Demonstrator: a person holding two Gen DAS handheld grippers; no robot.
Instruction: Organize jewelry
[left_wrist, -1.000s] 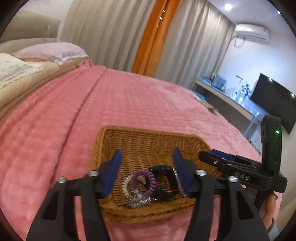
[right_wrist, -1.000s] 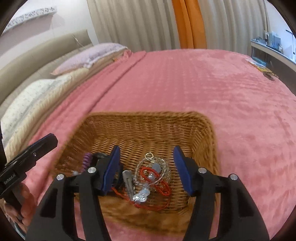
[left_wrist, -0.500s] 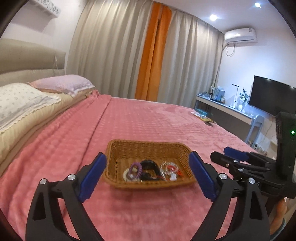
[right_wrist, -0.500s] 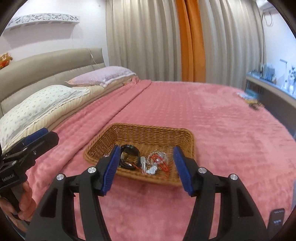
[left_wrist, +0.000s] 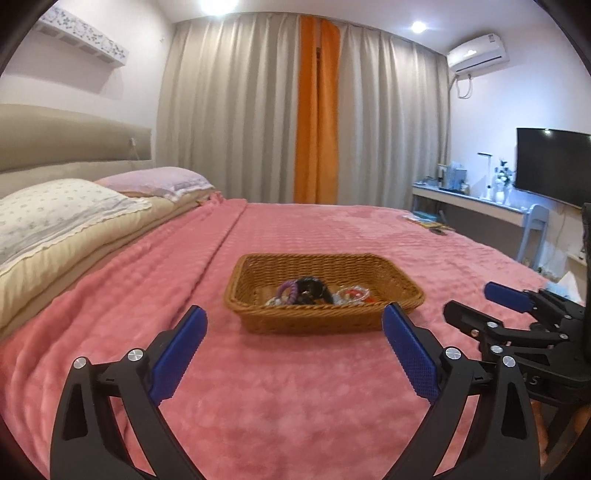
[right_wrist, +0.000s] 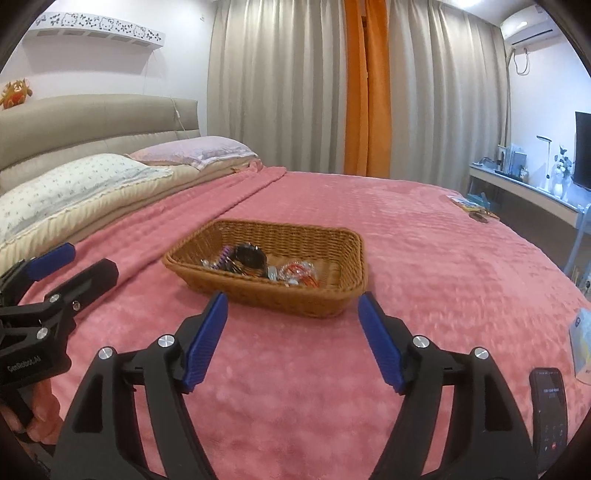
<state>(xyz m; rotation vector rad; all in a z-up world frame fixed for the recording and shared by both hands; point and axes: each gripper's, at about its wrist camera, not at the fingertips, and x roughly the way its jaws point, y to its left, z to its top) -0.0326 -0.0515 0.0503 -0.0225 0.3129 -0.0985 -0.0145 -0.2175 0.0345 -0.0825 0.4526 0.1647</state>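
A woven wicker basket (left_wrist: 321, 319) sits on the pink bedspread, also in the right wrist view (right_wrist: 295, 297). Inside lie a purple coil hair tie (left_wrist: 290, 290), a black band (left_wrist: 312, 286) and red and silver jewelry (left_wrist: 354, 294); in the right wrist view the black band (right_wrist: 250, 256) and the red jewelry (right_wrist: 299, 272) show. My left gripper (left_wrist: 293, 325) is open and empty, held back from the basket's near side. My right gripper (right_wrist: 293, 306) is open and empty, just short of the basket.
Pillows (left_wrist: 55, 210) and a padded headboard are at the left. A black phone (right_wrist: 550, 406) lies on the bedspread at the lower right. A desk (left_wrist: 472, 201) and TV stand at the right, curtains behind. Small items (right_wrist: 476, 212) lie at the far bed edge.
Both grippers have pulled back and up from inside the basket to well in front of it. The left jaws have opened wider. The jewelry stays in the basket.
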